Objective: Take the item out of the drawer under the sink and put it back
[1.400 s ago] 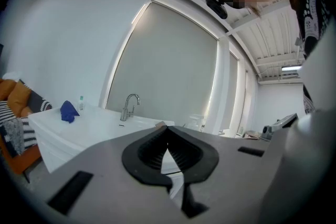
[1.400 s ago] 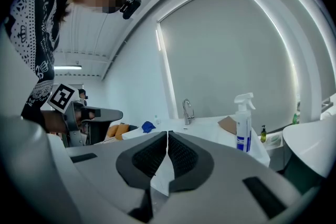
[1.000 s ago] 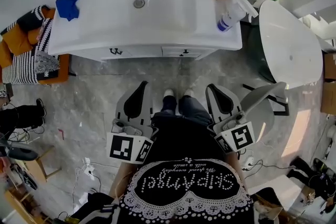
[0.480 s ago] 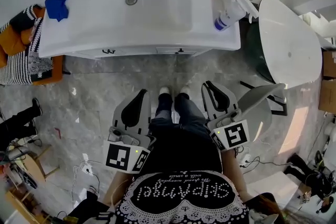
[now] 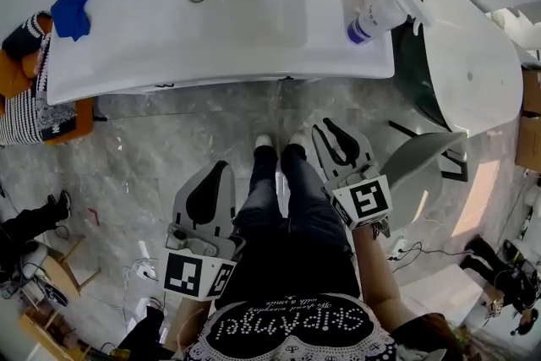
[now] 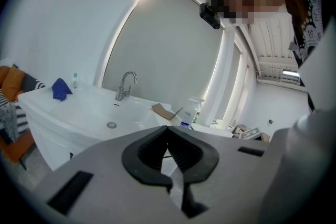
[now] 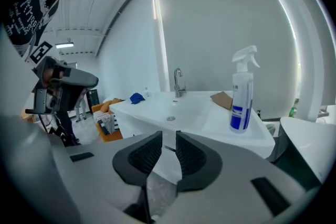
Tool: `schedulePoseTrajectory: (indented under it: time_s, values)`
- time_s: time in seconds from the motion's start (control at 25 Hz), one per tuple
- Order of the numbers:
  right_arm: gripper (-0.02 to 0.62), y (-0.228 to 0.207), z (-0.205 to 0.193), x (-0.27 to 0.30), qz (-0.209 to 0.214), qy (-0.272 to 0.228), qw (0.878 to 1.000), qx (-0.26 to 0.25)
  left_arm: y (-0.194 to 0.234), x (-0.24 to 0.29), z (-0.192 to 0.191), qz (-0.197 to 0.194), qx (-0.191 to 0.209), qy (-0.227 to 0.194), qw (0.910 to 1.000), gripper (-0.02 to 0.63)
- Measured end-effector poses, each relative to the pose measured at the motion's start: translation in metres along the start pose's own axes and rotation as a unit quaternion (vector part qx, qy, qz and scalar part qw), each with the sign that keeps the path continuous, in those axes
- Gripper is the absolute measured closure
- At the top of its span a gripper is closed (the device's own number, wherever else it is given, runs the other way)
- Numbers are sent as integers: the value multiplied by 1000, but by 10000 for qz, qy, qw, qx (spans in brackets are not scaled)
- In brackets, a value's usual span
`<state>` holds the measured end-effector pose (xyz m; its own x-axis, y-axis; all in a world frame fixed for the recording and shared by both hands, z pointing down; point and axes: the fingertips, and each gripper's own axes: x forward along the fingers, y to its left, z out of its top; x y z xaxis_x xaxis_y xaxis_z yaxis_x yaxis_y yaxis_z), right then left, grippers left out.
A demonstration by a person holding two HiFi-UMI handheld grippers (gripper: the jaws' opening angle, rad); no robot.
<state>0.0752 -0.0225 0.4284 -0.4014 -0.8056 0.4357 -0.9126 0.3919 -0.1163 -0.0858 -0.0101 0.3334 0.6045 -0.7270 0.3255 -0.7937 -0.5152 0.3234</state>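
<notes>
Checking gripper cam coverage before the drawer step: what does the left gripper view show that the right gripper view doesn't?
Left gripper view only: the left gripper along its own jaws, shut tip to tip with nothing between them.
Right gripper view only: the right gripper with its jaws apart and empty, having just been opening. It also shows the left gripper from the side, at far left.
Both: sink, faucet, blue cloth, cardboard and spray bottle, which looks larger in the right gripper view.
</notes>
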Motion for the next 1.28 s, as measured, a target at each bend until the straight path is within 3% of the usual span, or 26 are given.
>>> schedulePoseTrajectory:
  time_s: [0.8,1.28]
  values:
    - [494,-34,-95,110,-74,634,9978,165,28,6,-55,350,-386,480,9975,603]
    - [462,-56,-171,170,-321,1401,9890,346,49,2,-74,594,-627,711,9937,603]
